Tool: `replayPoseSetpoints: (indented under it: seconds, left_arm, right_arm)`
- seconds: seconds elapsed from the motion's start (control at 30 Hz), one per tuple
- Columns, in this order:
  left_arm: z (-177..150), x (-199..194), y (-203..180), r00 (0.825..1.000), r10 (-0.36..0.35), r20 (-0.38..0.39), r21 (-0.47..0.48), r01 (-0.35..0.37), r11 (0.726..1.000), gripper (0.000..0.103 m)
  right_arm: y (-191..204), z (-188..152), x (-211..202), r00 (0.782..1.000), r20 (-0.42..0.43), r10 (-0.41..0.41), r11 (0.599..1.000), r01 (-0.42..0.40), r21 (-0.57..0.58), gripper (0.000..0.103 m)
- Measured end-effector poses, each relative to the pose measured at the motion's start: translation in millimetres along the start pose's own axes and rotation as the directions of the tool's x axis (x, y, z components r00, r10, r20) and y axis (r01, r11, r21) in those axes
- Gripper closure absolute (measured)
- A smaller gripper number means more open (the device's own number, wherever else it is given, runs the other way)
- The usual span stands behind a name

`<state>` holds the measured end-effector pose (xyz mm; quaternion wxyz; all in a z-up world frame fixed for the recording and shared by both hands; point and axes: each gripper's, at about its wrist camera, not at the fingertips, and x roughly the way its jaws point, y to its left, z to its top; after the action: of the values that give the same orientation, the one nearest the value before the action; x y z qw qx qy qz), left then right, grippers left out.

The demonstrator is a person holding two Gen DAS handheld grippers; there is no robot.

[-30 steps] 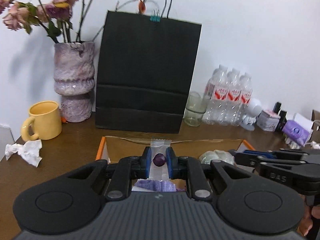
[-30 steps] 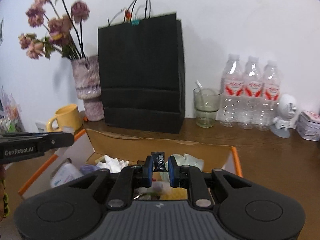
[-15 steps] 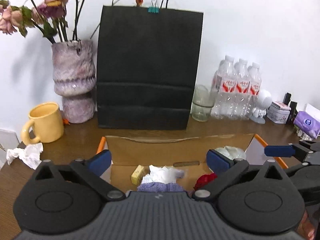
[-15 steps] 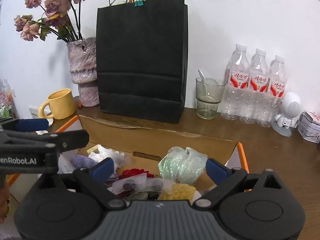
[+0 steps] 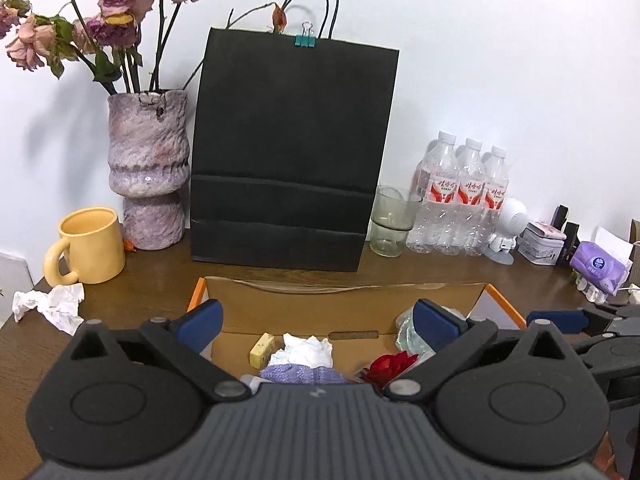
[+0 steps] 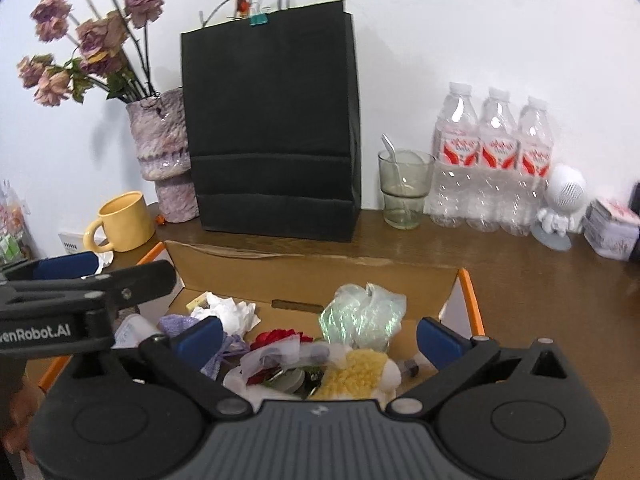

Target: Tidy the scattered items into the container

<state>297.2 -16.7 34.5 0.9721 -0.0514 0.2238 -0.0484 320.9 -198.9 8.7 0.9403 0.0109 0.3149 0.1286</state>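
Observation:
An open cardboard box with orange edges (image 5: 320, 292) (image 6: 320, 272) sits on the brown table and holds several small items: a white tissue (image 5: 304, 350), a purple cloth (image 5: 300, 374), a red flower (image 6: 276, 338), a green crinkled bag (image 6: 362, 316), a yellow sponge (image 6: 356, 372). My left gripper (image 5: 318, 320) is open and empty above the box's left part. My right gripper (image 6: 318, 336) is open and empty above the box's right part. A crumpled white tissue (image 5: 48, 306) lies on the table left of the box.
Behind the box stand a black paper bag (image 5: 288, 152), a stone vase with dried roses (image 5: 148, 172), a yellow mug (image 5: 86, 246), a glass (image 6: 404, 188), three water bottles (image 6: 492, 160), a white figurine (image 6: 560, 204) and a tin (image 6: 612, 232).
Both grippers opened. The left one let go of a wrapped purple candy and the right one let go of a small dark packet; both items went down into the box.

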Motion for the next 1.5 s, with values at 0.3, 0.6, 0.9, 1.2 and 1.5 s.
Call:
replayPoseSetpoints:
  seconds: [0.3,0.6,0.9,1.2,1.5]
  left_arm:
    - [-4,-41,-5,0.998,-0.02,0.056,0.005,0.019,1.0,0.0]
    - [-13,-79,-5,0.998,-0.017,0.067,-0.035,0.019,0.999,0.0]
    - [-27,-114,-5,0.999,-0.007,0.053,-0.055,0.009,0.998,0.0]
    - [-35,-143,-11,0.998,0.019,0.052,-0.033,-0.017,0.999,0.0]
    - [-44,-161,-17,0.999,0.01,0.039,-0.018,-0.01,1.0,0.0]
  right_arm:
    - [4,-11,-39,0.999,0.025,0.032,0.999,-0.033,0.035,0.0]
    - [7,-25,-71,0.999,0.043,0.023,0.998,-0.025,0.064,0.0]
    - [15,-43,-106,0.999,0.051,0.017,0.998,-0.021,0.064,0.0]
    - [25,-55,-137,0.997,0.073,-0.01,0.999,0.006,0.052,0.0]
    - [31,-63,-154,0.997,0.072,-0.027,0.999,0.024,0.035,0.0]
